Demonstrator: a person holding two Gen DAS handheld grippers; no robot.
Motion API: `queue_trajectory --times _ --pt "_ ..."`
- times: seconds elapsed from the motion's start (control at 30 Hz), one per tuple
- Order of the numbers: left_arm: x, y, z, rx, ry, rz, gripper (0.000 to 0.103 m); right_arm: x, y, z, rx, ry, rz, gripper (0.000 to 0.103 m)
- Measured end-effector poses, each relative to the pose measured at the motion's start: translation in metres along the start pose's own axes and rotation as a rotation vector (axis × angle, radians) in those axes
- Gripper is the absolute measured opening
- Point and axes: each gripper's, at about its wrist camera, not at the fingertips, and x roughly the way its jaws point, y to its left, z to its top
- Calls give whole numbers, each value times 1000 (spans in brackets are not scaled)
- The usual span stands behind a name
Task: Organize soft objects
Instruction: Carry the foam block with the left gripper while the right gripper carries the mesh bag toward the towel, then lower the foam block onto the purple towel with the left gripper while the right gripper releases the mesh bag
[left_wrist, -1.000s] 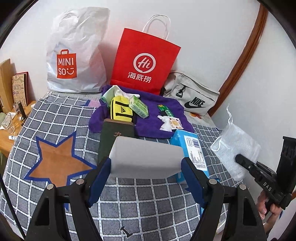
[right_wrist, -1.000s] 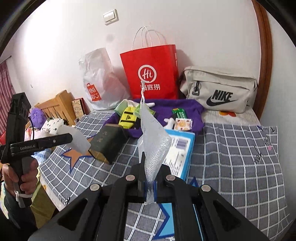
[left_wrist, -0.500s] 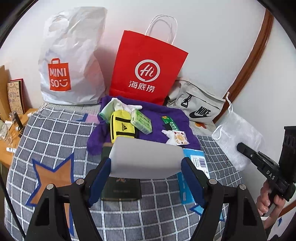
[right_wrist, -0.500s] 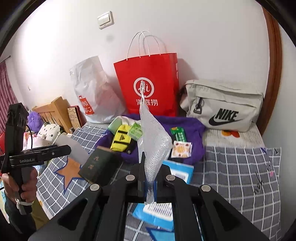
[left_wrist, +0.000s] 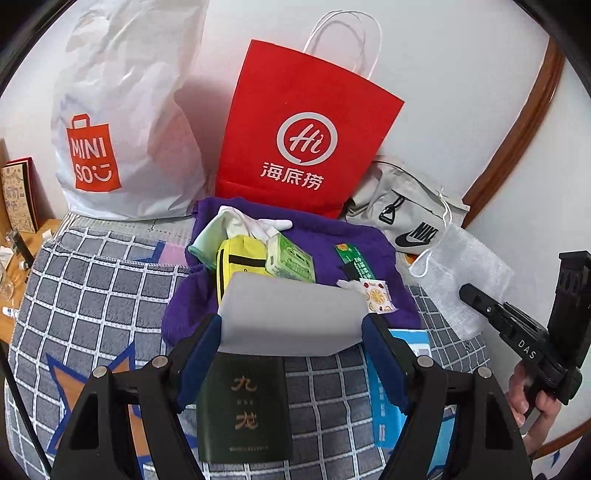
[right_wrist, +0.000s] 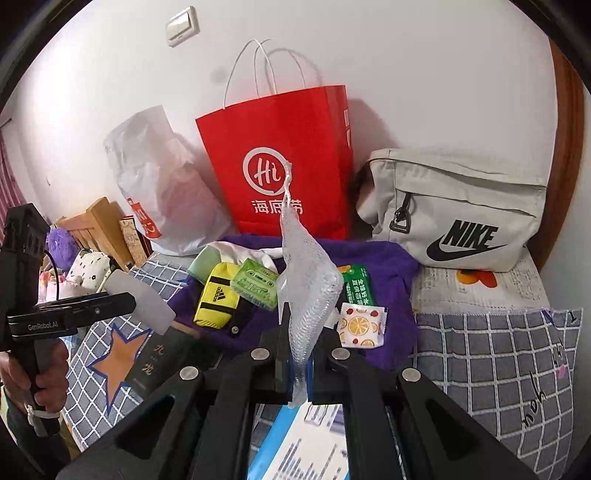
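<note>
A pale grey soft block (left_wrist: 291, 314) is held between the blue pads of the left claw (left_wrist: 291, 325), at lower centre of the left wrist view, the jaws standing wide around it. A white mesh pouch (right_wrist: 308, 291) is pinched by its lower end in the clenched right claw (right_wrist: 295, 363), rising up the middle of the right wrist view. Both things are carried clear of the bed (left_wrist: 92, 280), above a purple cloth (left_wrist: 362, 243) in mid frame. On that cloth a yellow pouch (left_wrist: 240, 258), a green tissue pack (left_wrist: 291, 258), a white glove (left_wrist: 258, 223) and small sachets (right_wrist: 360, 325) are already gathered, so part of the sorting appears done. The two held things are judged still to be set down. A dark booklet (left_wrist: 243, 402) and a blue box (left_wrist: 413, 398) lie below the cloth on the checked cover; a red paper bag (left_wrist: 303, 140), a white plastic bag (left_wrist: 122, 110) and a grey waist bag (right_wrist: 458, 218) are ranged along the wall behind
</note>
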Motion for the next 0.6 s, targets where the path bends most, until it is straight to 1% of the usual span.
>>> queue_trajectory --times 0.33,0.5,0.6 --pt "28 9 16 -9 30 12 77 31 -12 18 -8 9 -20 5" --pt "54 10 24 -5 82 10 77 52 -24 21 -1 40 -27 5" --pt "72 11 28 -18 116 -19 77 67 -28 20 -2 71 -26 5"
